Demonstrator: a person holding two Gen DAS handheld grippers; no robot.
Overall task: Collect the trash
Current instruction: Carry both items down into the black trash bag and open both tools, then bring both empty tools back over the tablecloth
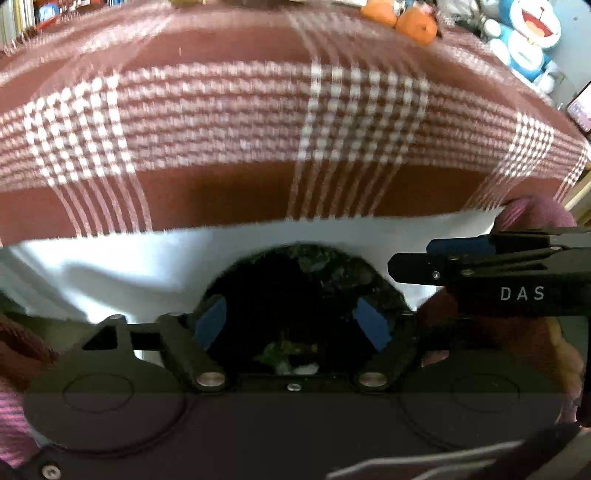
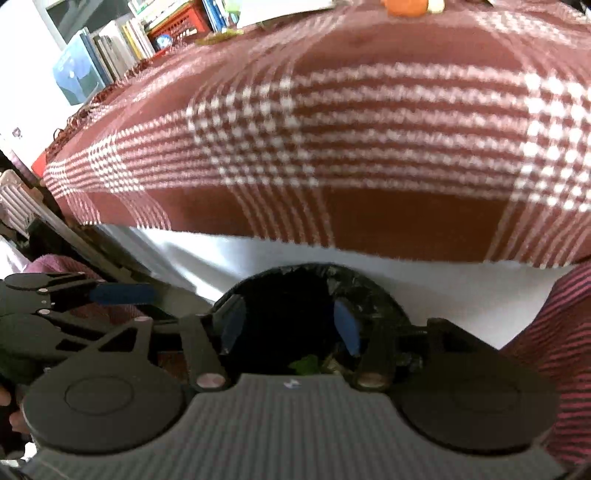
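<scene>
A round bin lined with a black trash bag [image 1: 332, 273] is sitting just below the near edge of the table, its mouth facing up at both cameras, with green leafy scraps [image 1: 280, 354] lying at the bottom. The left gripper [image 1: 291, 325] and the right gripper [image 2: 290, 325] are both hanging over that opening with blue-padded fingers spread and pinching nothing. Only the left view is showing the orange toy [image 1: 415, 22] and blue plush toys [image 1: 528, 40] at the far right corner of the plaid tablecloth [image 1: 229, 107], while only the right view is showing the books [image 2: 110, 51] past the far left edge.
</scene>
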